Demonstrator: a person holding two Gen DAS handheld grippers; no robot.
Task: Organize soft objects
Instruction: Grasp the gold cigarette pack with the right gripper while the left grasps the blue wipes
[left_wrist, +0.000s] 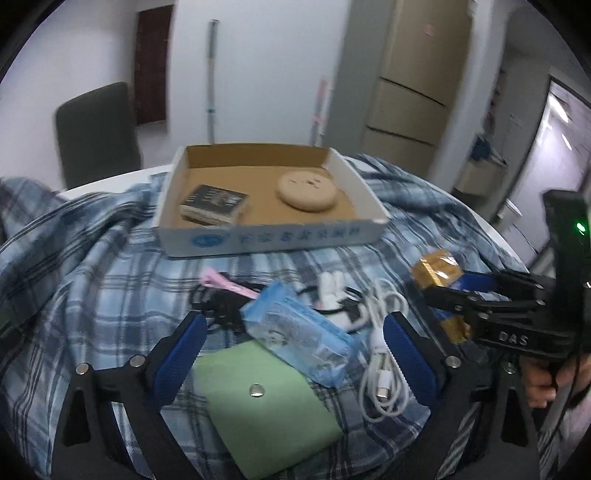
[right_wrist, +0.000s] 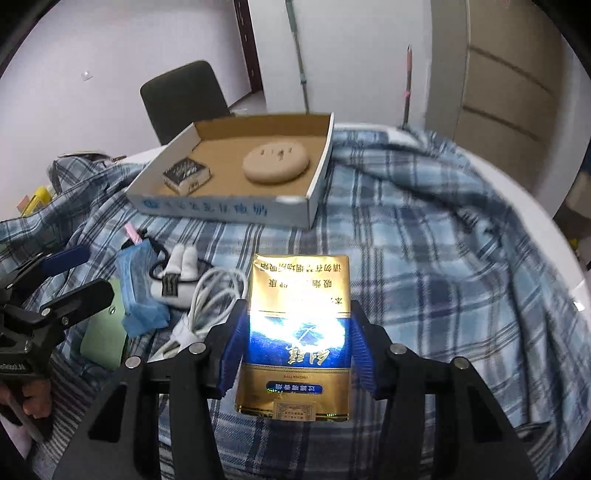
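Nearest to me, my right hand-held gripper (right_wrist: 295, 354) was closed on the gold-and-blue pack (right_wrist: 295, 325), its blue pads (right_wrist: 231, 354) pressing the pack's two long sides. I judged that this side grip was chosen to keep the printed face up and the soft pack uncrushed. In the left wrist view the pack sat clear of the checked cloth (left_wrist: 92, 280), so I judged it was being carried, not resting.

My left hand-held gripper (left_wrist: 295, 354) stood wide apart and held nothing. Between its pads lay a blue tissue packet (left_wrist: 299, 332), which overlapped a corner of a green pouch (left_wrist: 266, 406) with a metal snap. A coiled white cable (left_wrist: 384, 354) lay just beside the right-hand pad. I judged the wide setting suited the packet's breadth, and that the packet was the next item to be taken.

Beyond these lay the remaining loose items in a cluster: a white plush piece (left_wrist: 330, 288), a black cord and a pink clip (left_wrist: 218, 282). All rested on the cloth, which covered the surface (right_wrist: 535, 206).

Farthest away stood the open cardboard tray (left_wrist: 273, 240), flat on the cloth. It held two things, set well apart: a small dark box (left_wrist: 214, 208) at the left and a round beige cushion (left_wrist: 306, 192) at the right. Bare tray floor showed between and in front of them, which I judged sufficient for the pack.
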